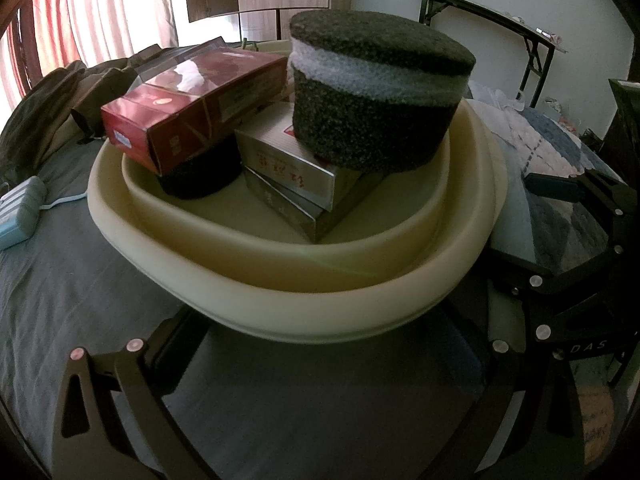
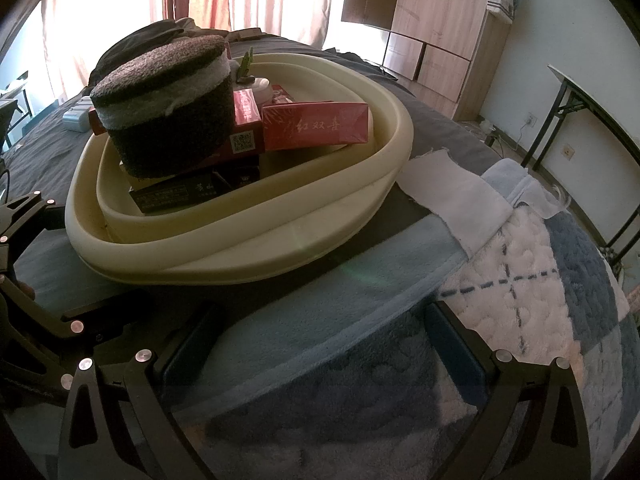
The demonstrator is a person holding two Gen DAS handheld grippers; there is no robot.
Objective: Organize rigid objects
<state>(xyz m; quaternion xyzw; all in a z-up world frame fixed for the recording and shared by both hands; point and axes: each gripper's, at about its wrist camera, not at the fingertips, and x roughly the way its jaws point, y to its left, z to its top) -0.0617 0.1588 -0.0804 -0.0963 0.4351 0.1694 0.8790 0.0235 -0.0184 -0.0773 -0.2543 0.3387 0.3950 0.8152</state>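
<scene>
A cream basin (image 1: 280,312) (image 2: 320,216) sits on the bed, apparently two basins nested together. Inside lie a red carton (image 1: 192,100) (image 2: 316,126), stacked silver boxes (image 1: 288,168), a dark box (image 2: 180,194), and a round dark foam block with a white band (image 1: 376,88) (image 2: 172,100) on top of them. My left gripper (image 1: 332,344) is open just below the basin's near rim, holding nothing. My right gripper (image 2: 320,340) is open over the blue blanket, short of the basin; it also appears at the basin's right side (image 1: 536,224).
A pale blue power strip (image 1: 20,212) lies left of the basin, with dark clothes (image 1: 52,100) behind. A white cloth (image 2: 452,196) and a plaid blanket (image 2: 540,280) cover the bed to the right. A folding table (image 1: 500,24) and a wardrobe (image 2: 440,20) stand beyond.
</scene>
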